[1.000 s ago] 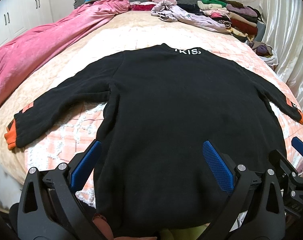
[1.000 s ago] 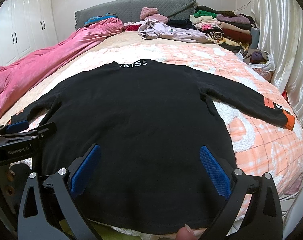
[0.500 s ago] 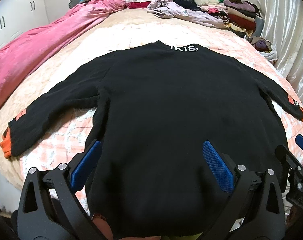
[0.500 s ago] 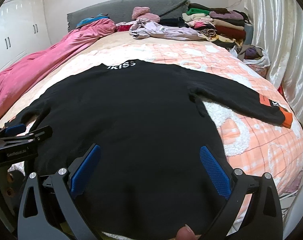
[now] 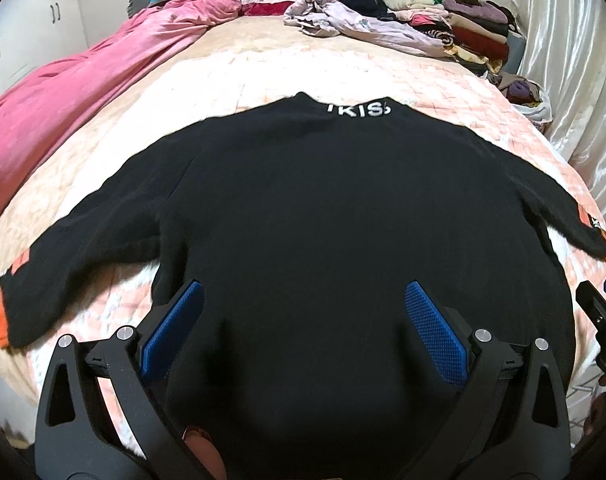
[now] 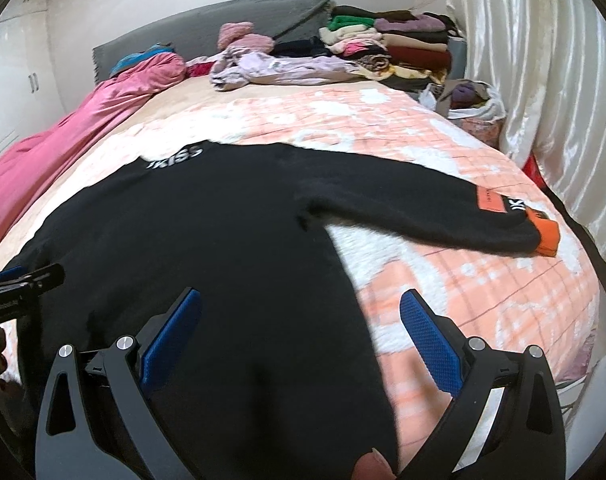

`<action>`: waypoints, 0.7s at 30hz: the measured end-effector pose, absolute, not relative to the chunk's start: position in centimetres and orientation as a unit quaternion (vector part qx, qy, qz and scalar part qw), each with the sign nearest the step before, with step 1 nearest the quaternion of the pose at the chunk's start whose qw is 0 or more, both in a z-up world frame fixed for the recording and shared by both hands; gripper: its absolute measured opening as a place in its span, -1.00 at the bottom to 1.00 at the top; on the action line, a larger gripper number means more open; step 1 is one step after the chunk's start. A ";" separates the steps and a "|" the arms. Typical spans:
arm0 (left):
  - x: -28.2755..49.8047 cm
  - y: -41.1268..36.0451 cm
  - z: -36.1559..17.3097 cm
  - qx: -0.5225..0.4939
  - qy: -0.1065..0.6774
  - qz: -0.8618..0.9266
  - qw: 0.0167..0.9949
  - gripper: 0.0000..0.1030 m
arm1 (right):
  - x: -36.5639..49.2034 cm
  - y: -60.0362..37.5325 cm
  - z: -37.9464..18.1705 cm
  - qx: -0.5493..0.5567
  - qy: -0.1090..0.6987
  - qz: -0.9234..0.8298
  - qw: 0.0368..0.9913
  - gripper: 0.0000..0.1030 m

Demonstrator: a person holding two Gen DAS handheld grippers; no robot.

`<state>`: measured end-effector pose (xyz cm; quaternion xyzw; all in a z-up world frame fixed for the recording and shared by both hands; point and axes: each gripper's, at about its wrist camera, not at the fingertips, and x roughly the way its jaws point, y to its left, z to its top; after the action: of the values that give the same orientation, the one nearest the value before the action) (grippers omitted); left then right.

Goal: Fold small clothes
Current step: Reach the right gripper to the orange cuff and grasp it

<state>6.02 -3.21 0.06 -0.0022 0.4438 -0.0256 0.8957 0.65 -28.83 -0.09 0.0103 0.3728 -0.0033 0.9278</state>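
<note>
Both jaws of the left gripper (image 5: pixel 303 332) stand wide apart and hold nothing. In the left wrist view, the black sweater (image 5: pixel 343 220) lies flat on the bed (image 5: pixel 231 76), and its bottom part sits right between the jaws. The left sleeve (image 5: pixel 63 268), with an orange cuff, lies out past the left jaw. The collar with white letters (image 5: pixel 359 110) is far ahead of the jaws. A second ago the sweater looked smaller and farther off, so this gripper has come in closer and lower over the hem. The sweater itself has not been folded.

In the right wrist view, the right gripper (image 6: pixel 301 336) also has its jaws wide apart, with nothing in them. Now the side edge of the sweater runs between these jaws, and pink bedspread (image 6: pixel 483 300) shows by the right jaw. Before, black cloth filled the whole gap, so this gripper has turned to the right. The right sleeve (image 6: pixel 423 216) now lies ahead of the right jaw. I think a sleeve fold comes first, and no fold has begun yet. The left gripper peeks in beside the left jaw.
</note>
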 end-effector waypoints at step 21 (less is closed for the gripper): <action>13.5 -6.5 0.9 0.009 0.420 -0.046 0.906 0.84 | 6.5 -44.7 0.5 0.072 0.352 -0.199 0.911 0.92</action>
<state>13.54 -6.50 0.93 0.0094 0.4198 -0.0458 0.9064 6.52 -44.73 0.49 0.0723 0.3525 -0.1995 0.9114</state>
